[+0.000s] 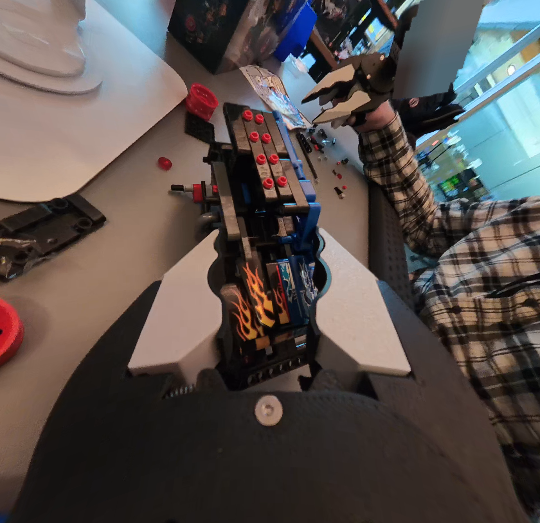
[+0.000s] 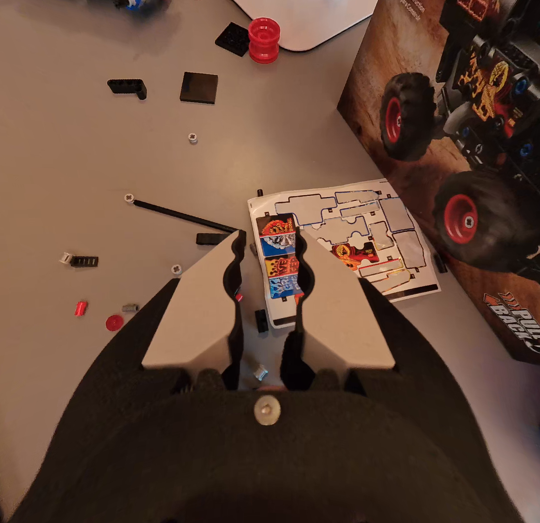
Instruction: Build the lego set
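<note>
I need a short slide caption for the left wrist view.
Left gripper clamps the flame-stickered lego truck body above the table.

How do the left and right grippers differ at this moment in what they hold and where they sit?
The left gripper is shut on the lego truck body, while the right gripper holds nothing, its jaws a little apart. The left gripper carries the body above the table; the right gripper hangs over the sticker sheet and loose parts. Both have the same pale fingers with wavy dark pads.
</note>
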Tool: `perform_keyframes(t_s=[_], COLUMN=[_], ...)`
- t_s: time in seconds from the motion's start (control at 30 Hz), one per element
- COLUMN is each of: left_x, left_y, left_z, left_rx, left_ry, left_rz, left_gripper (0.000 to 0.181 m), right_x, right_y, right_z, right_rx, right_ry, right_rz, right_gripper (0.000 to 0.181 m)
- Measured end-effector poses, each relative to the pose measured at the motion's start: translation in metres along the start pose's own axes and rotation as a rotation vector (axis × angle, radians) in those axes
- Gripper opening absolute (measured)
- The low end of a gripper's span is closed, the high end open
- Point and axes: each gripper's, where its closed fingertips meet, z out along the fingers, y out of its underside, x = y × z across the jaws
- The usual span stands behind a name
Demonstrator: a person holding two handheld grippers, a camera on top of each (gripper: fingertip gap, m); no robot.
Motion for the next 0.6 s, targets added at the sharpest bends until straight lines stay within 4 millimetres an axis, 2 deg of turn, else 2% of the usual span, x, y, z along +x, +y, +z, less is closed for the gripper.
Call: perform_keyframes(t_s=[0.23,0.53,0.6], left_x=[0.012,0.034,0.038], left_y=[0.012,0.018,0.021], left_z=[0.015,0.027,0.030], left_rx=[-0.166,-0.350,-0.361], left_ry=[-0.207,-0.628,-0.675], left_rz=[0.370,1.061,1.147], left_gripper=[0.057,0.057,0.057], right_x=[-0.003,-0.005,-0.005], right_y=[0.003,0.003,0.005], right_z=[0.004,0.001,0.001], right_rx=[-0.012,-0.007,-0.013], right_ry=[-0.013,-0.008,-0.011], right_rz=[-0.010,-0.027,-0.027], right_gripper=[0.032,0.031,0.031])
